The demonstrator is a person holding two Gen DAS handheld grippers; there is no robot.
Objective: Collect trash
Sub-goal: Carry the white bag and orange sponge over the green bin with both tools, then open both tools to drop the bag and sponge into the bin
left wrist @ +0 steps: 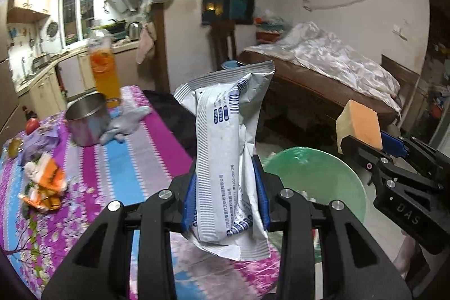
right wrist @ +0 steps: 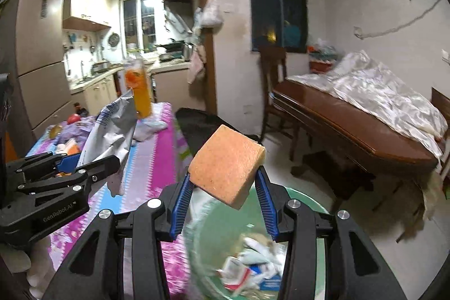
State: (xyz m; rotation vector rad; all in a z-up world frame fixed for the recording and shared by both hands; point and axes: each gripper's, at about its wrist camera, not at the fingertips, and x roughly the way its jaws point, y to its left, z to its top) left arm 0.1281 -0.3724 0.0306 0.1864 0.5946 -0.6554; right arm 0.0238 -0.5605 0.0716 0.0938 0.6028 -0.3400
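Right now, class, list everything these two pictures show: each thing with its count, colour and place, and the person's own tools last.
wrapper: one, silver-white with blue print, upright in the left gripper
sponge: one, orange over pale yellow, in the right gripper above the bin
bin: one, green, on the floor by the table, paper scraps inside
table: one, pink, blue and purple striped cloth
pot: one, steel, on the table
bottle: one, orange drink, behind the pot
crumpled packet: one, orange and white, on the table's left side
bed: one, brown wood, white sheet, right of the room
left gripper: black, blue pads, jaws shut on the wrapper
right gripper: black, blue pads, jaws shut on the sponge
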